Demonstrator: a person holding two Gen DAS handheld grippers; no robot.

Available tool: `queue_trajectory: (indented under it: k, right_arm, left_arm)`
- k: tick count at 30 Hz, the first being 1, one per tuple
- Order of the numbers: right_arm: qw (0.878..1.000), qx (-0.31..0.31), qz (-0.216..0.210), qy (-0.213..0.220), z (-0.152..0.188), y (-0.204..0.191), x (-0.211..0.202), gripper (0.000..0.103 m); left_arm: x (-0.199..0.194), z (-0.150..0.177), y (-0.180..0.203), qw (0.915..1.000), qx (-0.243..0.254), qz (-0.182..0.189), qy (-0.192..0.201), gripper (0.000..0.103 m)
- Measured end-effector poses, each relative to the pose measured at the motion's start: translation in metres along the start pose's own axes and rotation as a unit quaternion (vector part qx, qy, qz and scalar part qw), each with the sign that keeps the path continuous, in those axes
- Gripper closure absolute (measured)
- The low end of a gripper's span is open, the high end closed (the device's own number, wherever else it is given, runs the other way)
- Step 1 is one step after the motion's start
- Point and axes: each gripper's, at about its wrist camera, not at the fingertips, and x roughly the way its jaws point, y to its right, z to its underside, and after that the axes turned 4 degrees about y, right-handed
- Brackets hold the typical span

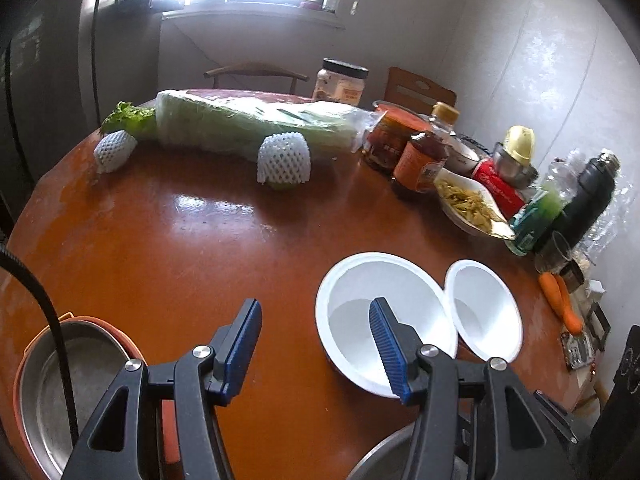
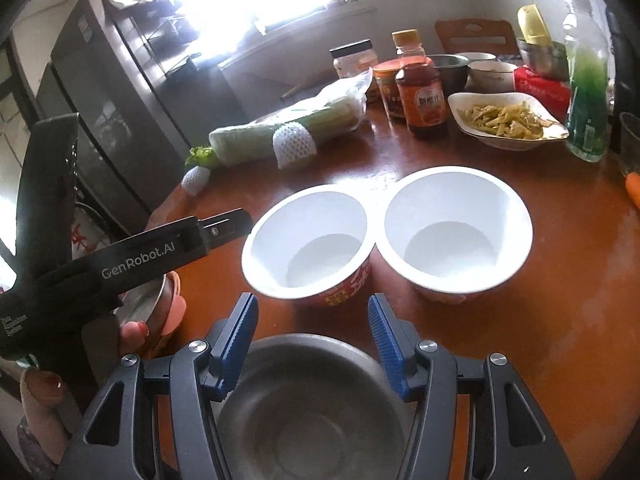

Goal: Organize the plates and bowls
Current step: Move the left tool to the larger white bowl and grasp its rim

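Glossy brown worktop (image 2: 540,340), two white paper bowls (image 2: 308,240) (image 2: 456,228) touching side by side. Right gripper (image 2: 314,316) fingers apart, empty, above a steel bowl (image 2: 312,404). Left gripper (image 1: 316,324) fingers apart, empty, one over the bigger bowl's rim.

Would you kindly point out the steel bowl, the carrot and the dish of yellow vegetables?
steel bowl (image 2: 308,408), right wrist view, inner floor.
carrot (image 1: 558,300), left wrist view, mid-length.
dish of yellow vegetables (image 2: 472,98), right wrist view, white left rim.
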Motion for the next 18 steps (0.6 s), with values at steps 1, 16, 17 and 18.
queue_trajectory:
  k: [1, 16, 17, 18]
  right_arm:
    - [1.0, 0.003, -0.002, -0.001, -0.001, 0.001, 0.002, 0.044]
    - [1.0, -0.007, -0.012, -0.026, -0.016, 0.002, 0.034, 0.051]
    - [1.0, -0.015, -0.005, -0.024, -0.016, 0.0, 0.034, 0.052]
    - [1.0, -0.019, -0.002, -0.021, -0.017, -0.001, 0.033, 0.052]
  left_arm:
    - [0.003, -0.001, 0.0, 1.0, 0.0, -0.002, -0.001, 0.047]
    - [0.034, 0.005, -0.001, 0.9982, -0.01, 0.038, -0.046, 0.086]
    - [0.034, 0.005, 0.0, 0.9983, -0.008, 0.038, -0.044, 0.086]
    - [0.033, 0.006, -0.001, 0.9981, -0.01, 0.041, -0.044, 0.086]
